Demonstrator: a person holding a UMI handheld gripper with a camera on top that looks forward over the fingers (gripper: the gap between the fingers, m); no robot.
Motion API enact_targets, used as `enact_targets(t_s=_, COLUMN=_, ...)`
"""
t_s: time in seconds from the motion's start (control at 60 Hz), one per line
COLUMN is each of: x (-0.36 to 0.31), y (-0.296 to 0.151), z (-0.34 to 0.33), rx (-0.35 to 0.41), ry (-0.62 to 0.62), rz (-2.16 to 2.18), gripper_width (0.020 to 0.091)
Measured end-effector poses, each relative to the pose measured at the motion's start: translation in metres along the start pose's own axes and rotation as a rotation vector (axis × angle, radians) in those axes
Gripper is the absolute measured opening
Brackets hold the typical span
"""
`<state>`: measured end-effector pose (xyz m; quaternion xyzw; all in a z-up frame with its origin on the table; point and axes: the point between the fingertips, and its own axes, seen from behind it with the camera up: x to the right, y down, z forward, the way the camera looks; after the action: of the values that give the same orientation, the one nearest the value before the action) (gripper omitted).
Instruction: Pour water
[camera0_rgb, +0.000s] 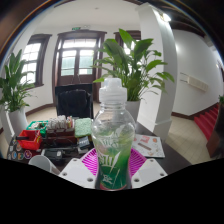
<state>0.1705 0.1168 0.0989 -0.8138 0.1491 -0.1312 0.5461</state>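
Note:
A clear plastic bottle (112, 140) with a green label and a white cap stands upright between my fingers, lifted in front of the table. My gripper (112, 165) is shut on the bottle, with the magenta pads (91, 162) pressing on its lower part from both sides. The bottle's base hides the gap between the white fingers. I see no cup or other vessel for water.
A dark table (60, 150) to the left carries a red box (32, 140), papers (150, 147) and small items. Large potted plants (135, 60) stand behind, another plant (12, 90) at the left. Brown doors (78, 60) are at the back.

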Motion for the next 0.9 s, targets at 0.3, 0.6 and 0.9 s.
enact_targets(t_s=0.3, x=-0.005, y=0.016, z=0.011, rx=0.060, ry=-0.034, rz=0.053, gripper_width=0.0363)
enact_targets(t_s=0.6, x=-0.012, y=0.053, z=-0.013, rx=-0.041, ry=-0.060, rz=0.051, gripper_width=0.0853)
enact_targets(t_s=0.9, x=-0.055, y=0.057, z=-0.183, rx=-0.084, ry=-0.141, rz=-0.009, gripper_width=0.0849)
